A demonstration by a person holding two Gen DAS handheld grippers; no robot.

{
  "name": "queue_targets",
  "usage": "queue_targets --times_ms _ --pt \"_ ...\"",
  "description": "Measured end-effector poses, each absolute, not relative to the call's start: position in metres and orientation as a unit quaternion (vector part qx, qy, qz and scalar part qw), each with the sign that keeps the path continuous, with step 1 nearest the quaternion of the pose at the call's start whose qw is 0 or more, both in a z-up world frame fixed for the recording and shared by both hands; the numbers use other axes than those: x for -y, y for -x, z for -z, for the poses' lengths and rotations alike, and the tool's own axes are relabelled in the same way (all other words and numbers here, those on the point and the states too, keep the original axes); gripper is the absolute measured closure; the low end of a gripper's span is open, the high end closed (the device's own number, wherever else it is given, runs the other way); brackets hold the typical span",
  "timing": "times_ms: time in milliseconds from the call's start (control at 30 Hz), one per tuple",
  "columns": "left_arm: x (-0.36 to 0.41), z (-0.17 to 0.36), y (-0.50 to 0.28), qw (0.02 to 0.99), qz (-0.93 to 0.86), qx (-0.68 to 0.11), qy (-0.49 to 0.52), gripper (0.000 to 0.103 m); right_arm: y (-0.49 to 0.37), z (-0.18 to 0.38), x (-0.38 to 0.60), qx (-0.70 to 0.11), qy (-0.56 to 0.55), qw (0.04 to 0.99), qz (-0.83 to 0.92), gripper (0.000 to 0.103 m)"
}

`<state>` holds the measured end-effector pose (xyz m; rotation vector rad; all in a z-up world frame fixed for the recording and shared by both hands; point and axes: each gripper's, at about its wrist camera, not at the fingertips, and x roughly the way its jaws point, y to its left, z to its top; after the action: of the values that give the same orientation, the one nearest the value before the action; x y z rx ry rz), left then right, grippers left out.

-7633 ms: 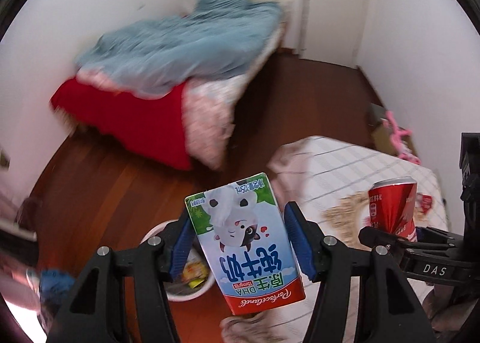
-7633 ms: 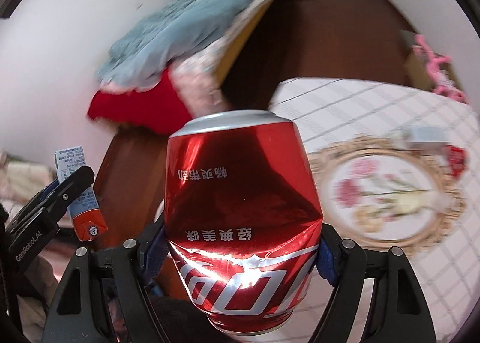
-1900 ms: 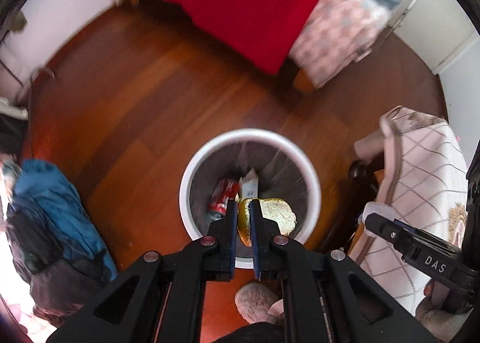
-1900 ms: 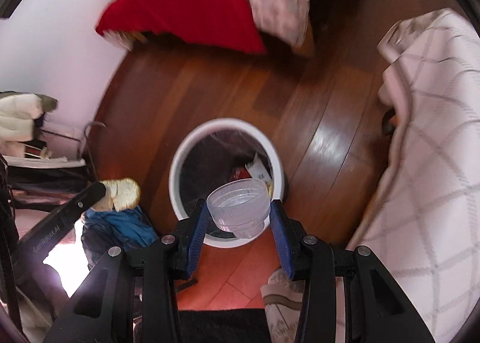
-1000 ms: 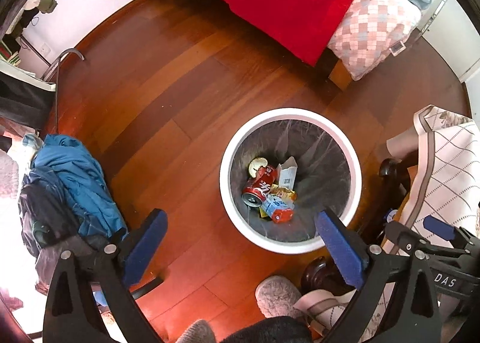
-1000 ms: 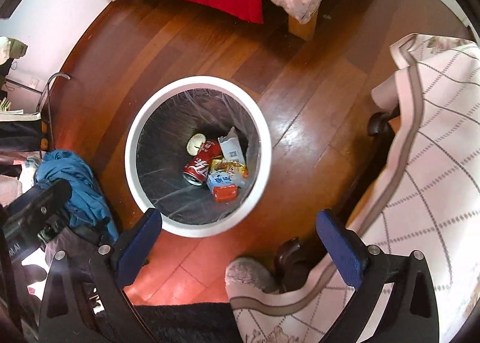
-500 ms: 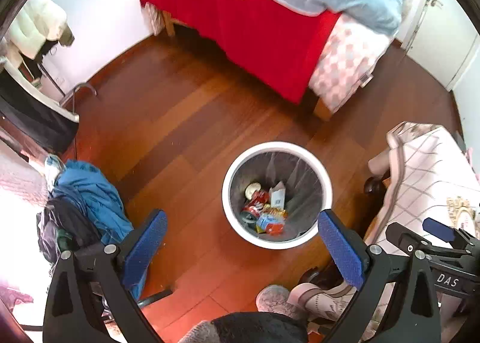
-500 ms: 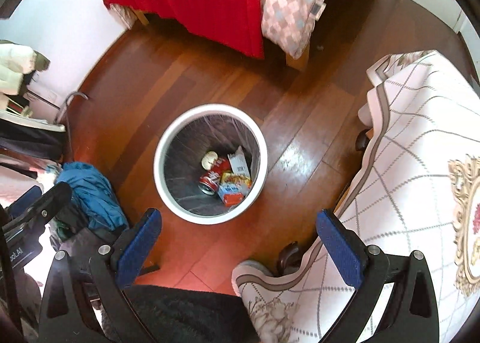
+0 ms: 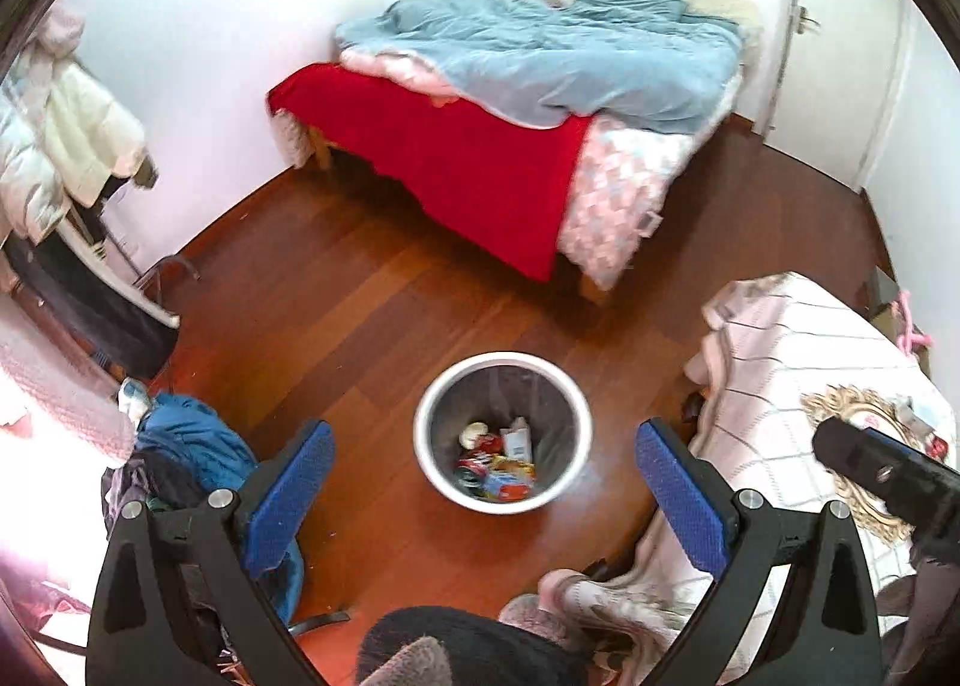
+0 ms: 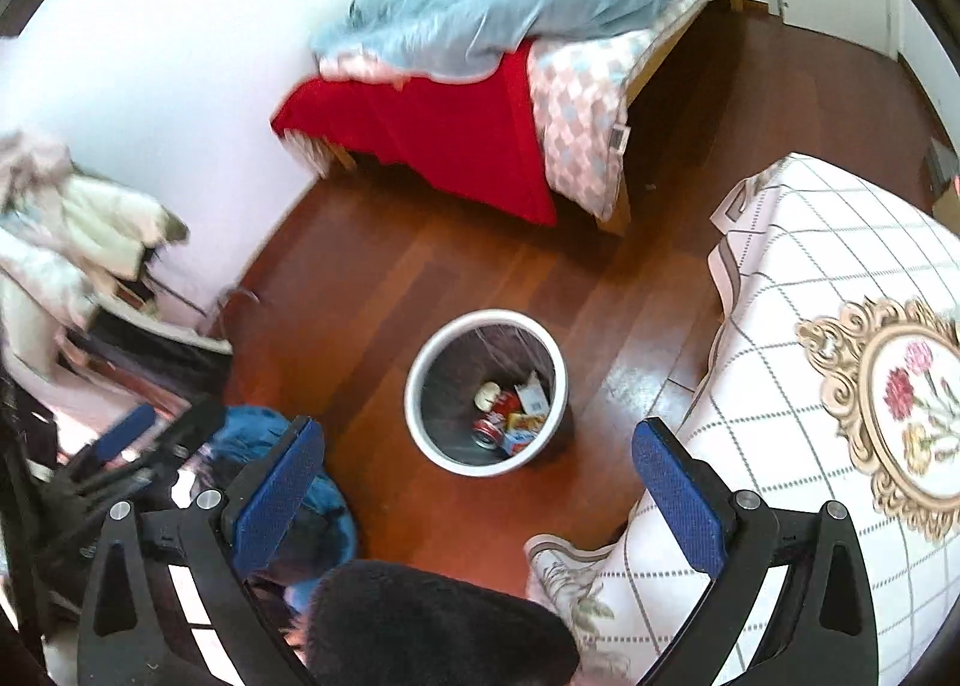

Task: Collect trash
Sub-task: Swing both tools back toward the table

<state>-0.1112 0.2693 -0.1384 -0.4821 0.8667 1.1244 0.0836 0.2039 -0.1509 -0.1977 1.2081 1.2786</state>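
Left gripper (image 9: 485, 494) and right gripper (image 10: 479, 482): jaws wide apart, nothing held. Trash bin (image 9: 427, 467) below, between the fingers, holds a can (image 10: 487, 429) and wrappers.

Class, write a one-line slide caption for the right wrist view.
Open right tongs hover above the white trash bin, a red can and wrappers inside.
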Motion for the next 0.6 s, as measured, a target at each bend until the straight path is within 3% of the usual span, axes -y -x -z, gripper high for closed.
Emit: queue_targets --times_ms 267,600 --pt "-0.236 0.181 -0.009 0.760 -0.434 -0.433 0.217 0.000 -0.192 0.165 -0.104 -0.560 0.042 0.682 -0.467 0.000" --pt "-0.184 0.284 -0.222 0.775 -0.303 -0.530 0.161 0.000 -0.408 0.263 0.017 -0.611 0.072 0.749 -0.247 0.000"
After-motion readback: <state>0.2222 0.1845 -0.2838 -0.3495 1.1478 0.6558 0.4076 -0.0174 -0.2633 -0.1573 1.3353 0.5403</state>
